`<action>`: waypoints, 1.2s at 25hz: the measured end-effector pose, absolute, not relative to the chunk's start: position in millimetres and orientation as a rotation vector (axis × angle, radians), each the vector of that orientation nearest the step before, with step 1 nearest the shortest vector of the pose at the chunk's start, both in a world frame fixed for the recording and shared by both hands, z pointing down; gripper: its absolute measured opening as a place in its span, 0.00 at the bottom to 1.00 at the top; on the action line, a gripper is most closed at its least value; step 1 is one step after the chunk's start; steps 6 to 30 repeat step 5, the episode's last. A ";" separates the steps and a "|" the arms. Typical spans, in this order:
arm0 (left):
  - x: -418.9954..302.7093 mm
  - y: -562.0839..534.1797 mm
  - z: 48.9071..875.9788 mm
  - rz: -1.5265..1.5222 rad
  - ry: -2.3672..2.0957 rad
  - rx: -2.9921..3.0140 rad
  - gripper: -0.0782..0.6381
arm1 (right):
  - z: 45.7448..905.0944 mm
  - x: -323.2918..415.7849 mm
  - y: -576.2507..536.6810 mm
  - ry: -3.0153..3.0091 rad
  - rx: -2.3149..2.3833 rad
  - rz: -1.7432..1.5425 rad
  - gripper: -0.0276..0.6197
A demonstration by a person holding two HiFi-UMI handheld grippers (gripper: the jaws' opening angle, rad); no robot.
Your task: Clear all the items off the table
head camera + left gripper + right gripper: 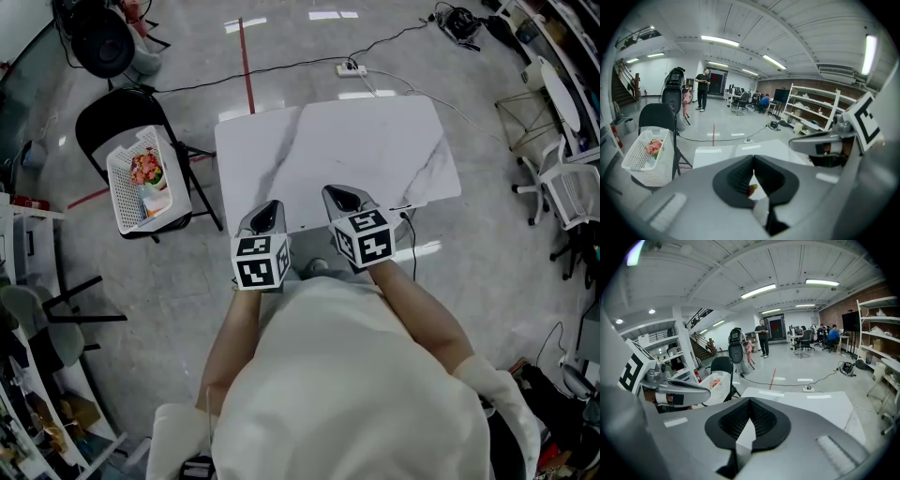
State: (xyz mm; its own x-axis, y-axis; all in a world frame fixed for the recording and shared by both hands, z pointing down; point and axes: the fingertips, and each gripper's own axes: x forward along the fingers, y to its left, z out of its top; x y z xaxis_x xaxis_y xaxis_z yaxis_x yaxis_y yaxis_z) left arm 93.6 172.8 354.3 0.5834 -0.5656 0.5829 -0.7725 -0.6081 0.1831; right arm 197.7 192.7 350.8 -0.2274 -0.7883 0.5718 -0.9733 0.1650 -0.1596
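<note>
The white marble table point(356, 141) carries no items. Both grippers hover side by side over its near edge. My left gripper point(267, 208) has its fingertips meeting, with nothing between them point(753, 157). My right gripper point(342, 195) is likewise shut and holds nothing point(750, 400). A white basket point(127, 187) holding a pink-and-green packet and other items rests on a black chair point(117, 112) left of the table. The basket point(644, 164) also shows at the left in the left gripper view, and the basket point(717, 385) left of centre in the right gripper view.
A power strip point(352, 68) with its cable lies on the floor beyond the table, beside a red tape line point(246, 66). White office chairs point(567, 183) stand at the right. A person point(702, 89) stands far off; shelves point(811, 112) line the right wall.
</note>
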 end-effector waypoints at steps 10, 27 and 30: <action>95.7 173.4 355.3 0.667 -1.075 2.394 0.12 | 352.1 198.8 193.1 -2.092 1.672 0.712 0.04; 95.7 173.4 355.3 0.667 -1.075 2.394 0.12 | 352.1 198.8 193.1 -2.092 1.672 0.712 0.04; 95.7 173.4 355.3 0.667 -1.075 2.394 0.12 | 352.1 198.8 193.1 -2.092 1.672 0.712 0.04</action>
